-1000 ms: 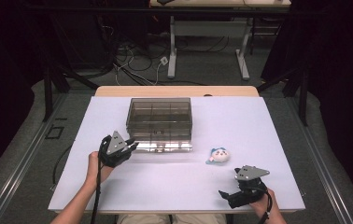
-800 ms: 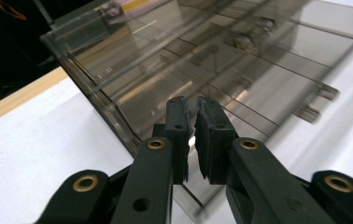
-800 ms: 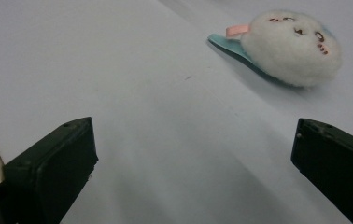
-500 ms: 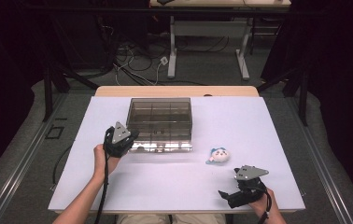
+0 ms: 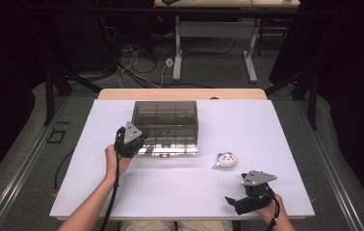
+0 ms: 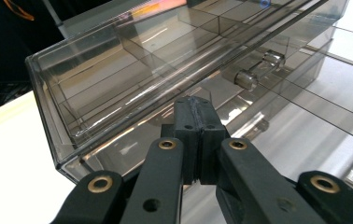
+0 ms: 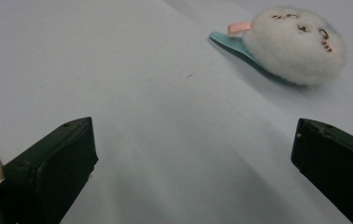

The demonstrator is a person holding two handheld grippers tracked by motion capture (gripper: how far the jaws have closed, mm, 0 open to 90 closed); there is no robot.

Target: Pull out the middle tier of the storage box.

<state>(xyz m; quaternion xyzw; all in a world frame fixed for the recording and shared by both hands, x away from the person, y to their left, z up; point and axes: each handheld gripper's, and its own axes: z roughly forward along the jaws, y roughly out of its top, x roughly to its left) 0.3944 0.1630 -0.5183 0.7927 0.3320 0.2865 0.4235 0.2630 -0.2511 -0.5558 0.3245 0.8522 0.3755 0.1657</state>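
The left claw [image 6: 197,109], pressed together empty, nears the rigid, slippery clear drawer box [image 6: 132,74], best gripped by its round knob [image 6: 246,79].

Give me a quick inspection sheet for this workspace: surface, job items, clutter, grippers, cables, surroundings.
Surface: white table top, wooden strip along the far edge.
Job's things: clear plastic organizer box with compartments, a clear knob on its front; small white plush toy lying apart to its right.
Clutter: nothing seen.
Grippers: left gripper jaws shut, empty, at the box's front left; right gripper jaws open, empty, near the table's front edge.
Cables: one trails from each gripper; more on the floor behind.
Surroundings: dark room, desk legs beyond.
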